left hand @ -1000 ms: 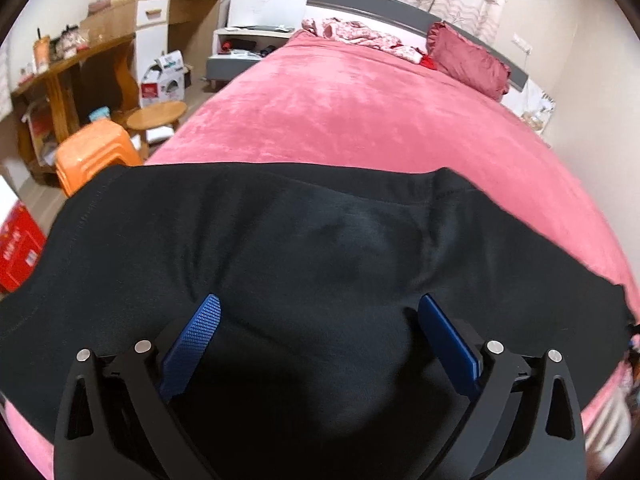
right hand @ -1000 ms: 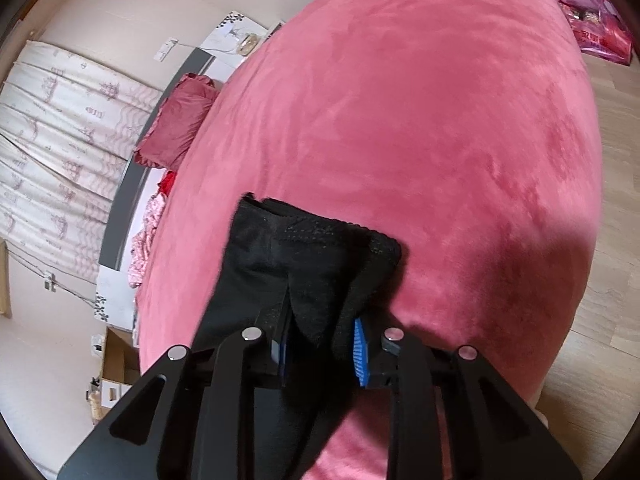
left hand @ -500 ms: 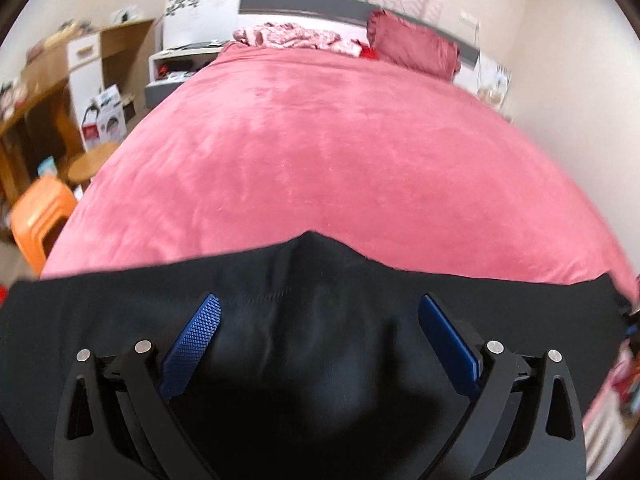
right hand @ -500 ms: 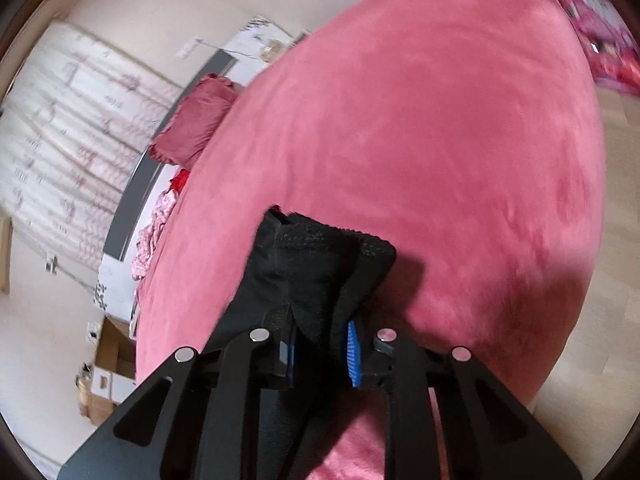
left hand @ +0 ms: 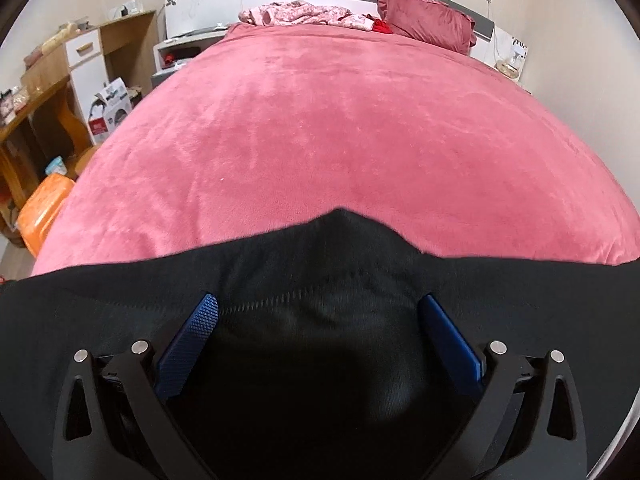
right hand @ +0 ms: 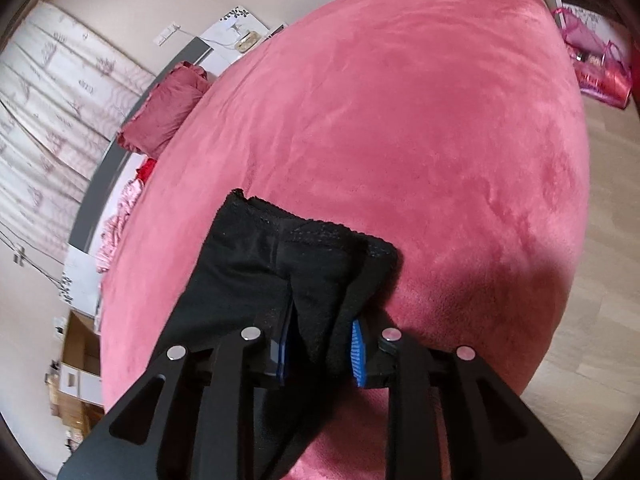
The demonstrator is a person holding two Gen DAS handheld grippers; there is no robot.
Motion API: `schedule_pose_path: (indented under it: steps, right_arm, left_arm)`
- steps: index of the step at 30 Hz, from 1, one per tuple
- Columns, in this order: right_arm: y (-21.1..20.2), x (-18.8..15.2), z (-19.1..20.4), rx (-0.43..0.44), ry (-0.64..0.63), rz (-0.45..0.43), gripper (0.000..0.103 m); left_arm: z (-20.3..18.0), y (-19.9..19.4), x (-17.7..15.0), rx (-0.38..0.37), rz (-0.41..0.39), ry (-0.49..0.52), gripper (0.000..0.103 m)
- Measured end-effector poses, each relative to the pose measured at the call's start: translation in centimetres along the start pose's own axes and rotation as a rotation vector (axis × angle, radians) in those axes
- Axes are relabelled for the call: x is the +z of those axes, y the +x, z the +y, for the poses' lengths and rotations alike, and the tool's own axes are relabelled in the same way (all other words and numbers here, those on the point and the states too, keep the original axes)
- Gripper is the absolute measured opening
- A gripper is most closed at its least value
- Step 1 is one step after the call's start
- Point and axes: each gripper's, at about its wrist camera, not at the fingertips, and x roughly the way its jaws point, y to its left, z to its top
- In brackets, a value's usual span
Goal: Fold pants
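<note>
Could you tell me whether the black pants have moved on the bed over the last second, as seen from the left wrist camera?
Yes. The black pants now cover less of the pink bedspread; their far edge has drawn back from the pillow toward the camera.

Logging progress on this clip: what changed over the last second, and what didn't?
In the left wrist view the black fabric pants dropped lower in frame, uncovering more of the pink plush bedspread. Unchanged: the left hand-held gripper stays wide open above the cloth, and the right hand-held gripper keeps its clamp on the bunched pants end.
</note>
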Motion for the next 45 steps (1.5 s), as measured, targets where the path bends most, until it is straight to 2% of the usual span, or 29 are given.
schedule_pose_path:
  steps: [7, 14, 18, 24, 27, 32, 40, 45]
  right_arm:
    - [0.2, -0.4, 1.2, -0.067, -0.06, -0.006, 0.023]
    - [0.4, -0.3, 1.2, -0.085, -0.081, -0.009, 0.023]
    - [0.5, -0.4, 1.5, -0.099, -0.097, -0.012, 0.025]
    - [0.7, -0.1, 1.6, -0.108, -0.105, -0.012, 0.025]
    - [0.7, -0.2, 1.9, -0.119, -0.124, -0.022, 0.026]
    - [-0.1, -0.4, 3.5, -0.143, -0.196, -0.074, 0.024]
    - [-1.2, -0.7, 6.9, -0.156, -0.337, -0.132, 0.02]
    - [-3.3, -0.6, 10.2, -0.083, -0.379, -0.165, 0.02]
  left_arm:
    - [-0.7, -2.6, -2.4, 0.037, -0.061, 0.064, 0.1]
    - [-0.2, -3.2, -2.6, 0.036, -0.041, 0.075, 0.1]
    - [1.1, -3.7, -2.6, 0.074, -0.026, 0.083, 0.1]
    - [5.3, -4.9, -3.4, 0.148, -0.039, 0.015, 0.1]
    - [6.9, -5.1, -4.4, 0.119, -0.042, -0.05, 0.1]
    - [6.4, -5.1, -5.1, 0.149, -0.063, -0.03, 0.1]
    - [6.9, -5.2, -5.1, 0.134, -0.068, -0.041, 0.1]
    - [6.8, -5.2, -5.2, 0.13, -0.069, -0.043, 0.1]
